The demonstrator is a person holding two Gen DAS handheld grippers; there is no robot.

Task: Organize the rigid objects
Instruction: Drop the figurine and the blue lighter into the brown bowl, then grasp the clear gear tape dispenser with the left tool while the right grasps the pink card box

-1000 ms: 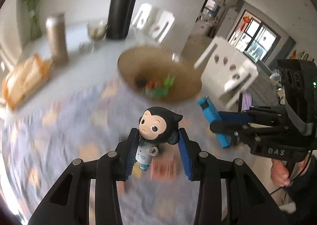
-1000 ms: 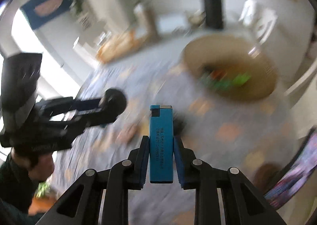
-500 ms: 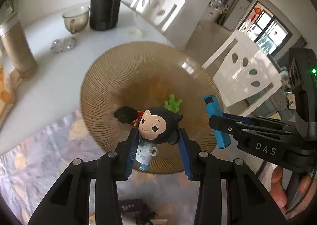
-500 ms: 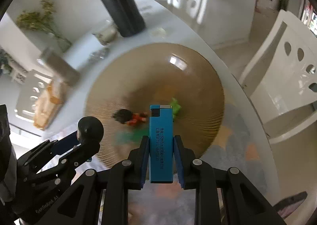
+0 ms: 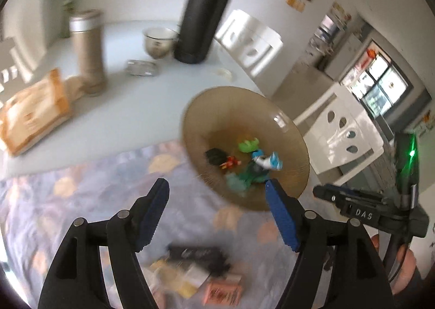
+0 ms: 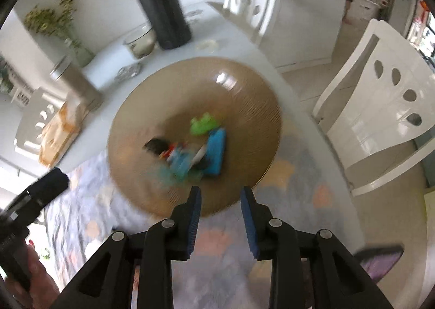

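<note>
A brown ribbed bowl stands on the table and holds several small toys. The blue lighter lies in it beside a green toy. The black-haired doll figurine lies among them, blurred. My left gripper is open and empty, near the bowl's front edge. My right gripper is open and empty, just in front of the bowl. The right gripper also shows at the right edge of the left wrist view.
A tall black flask, a gold tumbler, a small glass cup and a bread bag stand behind. Dark and pink small items lie on the patterned cloth. White chairs stand to the right.
Both grippers have opened: the doll figurine and the blue lighter left the fingers and now lie in the bowl. Both grippers have pulled back from over the bowl.
</note>
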